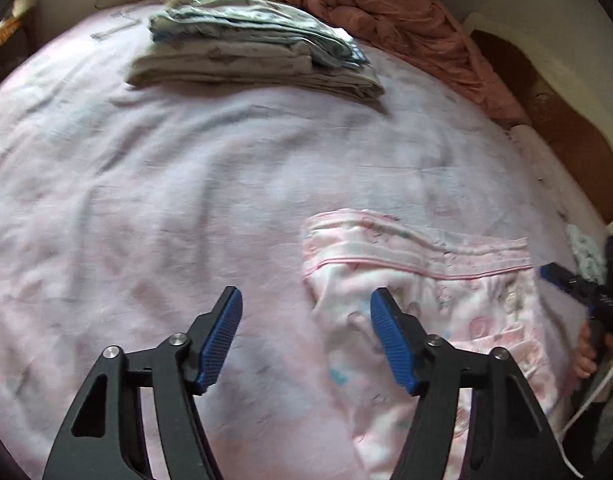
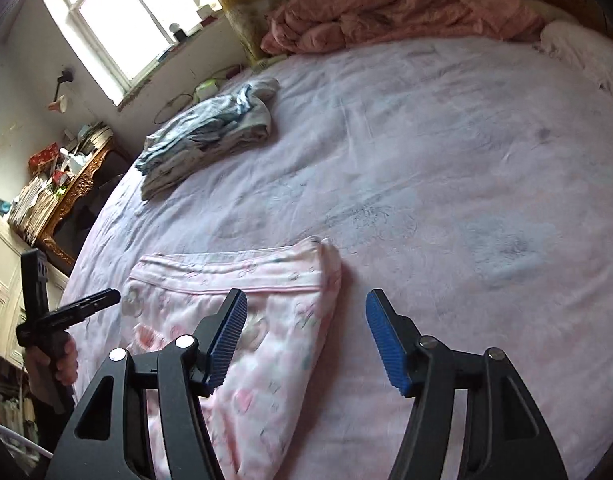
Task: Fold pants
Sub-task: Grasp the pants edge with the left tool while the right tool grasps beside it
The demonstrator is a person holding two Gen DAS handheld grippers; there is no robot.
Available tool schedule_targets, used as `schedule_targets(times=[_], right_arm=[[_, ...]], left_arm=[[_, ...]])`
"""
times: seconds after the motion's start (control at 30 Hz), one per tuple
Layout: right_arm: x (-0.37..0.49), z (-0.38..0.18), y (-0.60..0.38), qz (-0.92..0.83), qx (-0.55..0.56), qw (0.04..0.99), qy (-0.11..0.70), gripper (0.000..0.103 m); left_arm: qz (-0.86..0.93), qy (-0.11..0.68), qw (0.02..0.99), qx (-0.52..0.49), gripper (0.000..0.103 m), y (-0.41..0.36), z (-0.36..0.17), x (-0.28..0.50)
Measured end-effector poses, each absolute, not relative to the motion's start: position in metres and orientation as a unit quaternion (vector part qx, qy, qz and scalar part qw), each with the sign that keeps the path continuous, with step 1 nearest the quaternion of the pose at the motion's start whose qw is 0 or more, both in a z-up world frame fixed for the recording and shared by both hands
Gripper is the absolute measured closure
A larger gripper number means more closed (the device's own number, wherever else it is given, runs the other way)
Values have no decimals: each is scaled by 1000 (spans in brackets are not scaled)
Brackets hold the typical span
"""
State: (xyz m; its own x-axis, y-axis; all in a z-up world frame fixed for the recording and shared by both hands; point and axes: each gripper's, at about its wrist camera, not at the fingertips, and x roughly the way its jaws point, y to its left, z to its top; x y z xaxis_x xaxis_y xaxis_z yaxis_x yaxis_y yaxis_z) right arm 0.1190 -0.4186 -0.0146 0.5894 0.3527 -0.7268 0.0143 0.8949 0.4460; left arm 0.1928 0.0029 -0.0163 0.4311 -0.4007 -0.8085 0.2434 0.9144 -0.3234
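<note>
Pink patterned pants [image 1: 434,312] lie flat on the pink bed sheet, waistband toward the far side; they also show in the right wrist view [image 2: 246,328]. My left gripper [image 1: 306,340] is open and empty, hovering at the pants' left edge, its right finger over the fabric. My right gripper [image 2: 306,340] is open and empty at the pants' right edge, its left finger over the fabric. The right gripper shows at the right edge of the left wrist view [image 1: 578,284], and the left gripper at the left of the right wrist view [image 2: 66,312].
A stack of folded grey-white clothes [image 1: 250,48] lies at the far side of the bed [image 2: 446,152]. A crumpled pink quilt [image 1: 394,20] sits at the head. A cluttered wooden desk [image 2: 62,196] and a window [image 2: 126,20] stand beyond the left edge.
</note>
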Motion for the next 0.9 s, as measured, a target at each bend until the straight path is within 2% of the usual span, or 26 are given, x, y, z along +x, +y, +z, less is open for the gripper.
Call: schedule_targets(times=[0.1, 0.17, 0.2, 0.23, 0.27, 0.3, 0.33, 0.5, 0.57, 0.63, 0.7, 0.8, 0.9], right_arm=[[130, -30, -424, 133, 244, 845, 457, 40], [136, -37, -426, 162, 257, 834, 461, 40], [137, -41, -426, 171, 263, 830, 461, 40], [139, -45, -426, 178, 268, 826, 462, 45], [143, -49, -426, 185, 275, 822, 464, 49], [146, -53, -426, 190, 281, 817, 467, 56], [150, -57, -426, 197, 290, 811, 469, 58], [163, -61, -422, 221, 296, 807, 460, 62], [170, -64, -420, 221, 300, 804, 464, 67], [177, -67, -418, 219, 299, 801, 470, 80], [181, -68, -419, 215, 302, 802, 468, 84], [188, -68, -422, 206, 309, 805, 461, 84], [195, -68, -419, 209, 303, 803, 469, 92]], left_arm=[[-235, 513, 815, -134, 41, 6, -27, 203], [-266, 520, 795, -166, 49, 5, -32, 210], [-268, 523, 791, -170, 62, 5, -35, 214], [-260, 525, 793, -167, 74, 3, -37, 218], [-260, 525, 793, -167, 77, 1, -39, 221], [-266, 522, 791, -174, 77, -1, -41, 224], [-274, 519, 788, -185, 78, -1, -41, 226], [-288, 521, 773, -217, 78, -2, -46, 243], [-288, 523, 771, -220, 78, -4, -46, 249], [-287, 524, 774, -210, 88, -6, -44, 252], [-288, 524, 776, -201, 89, -8, -42, 254], [-288, 523, 781, -185, 91, -13, -39, 255], [-289, 522, 782, -183, 91, -13, -37, 255]])
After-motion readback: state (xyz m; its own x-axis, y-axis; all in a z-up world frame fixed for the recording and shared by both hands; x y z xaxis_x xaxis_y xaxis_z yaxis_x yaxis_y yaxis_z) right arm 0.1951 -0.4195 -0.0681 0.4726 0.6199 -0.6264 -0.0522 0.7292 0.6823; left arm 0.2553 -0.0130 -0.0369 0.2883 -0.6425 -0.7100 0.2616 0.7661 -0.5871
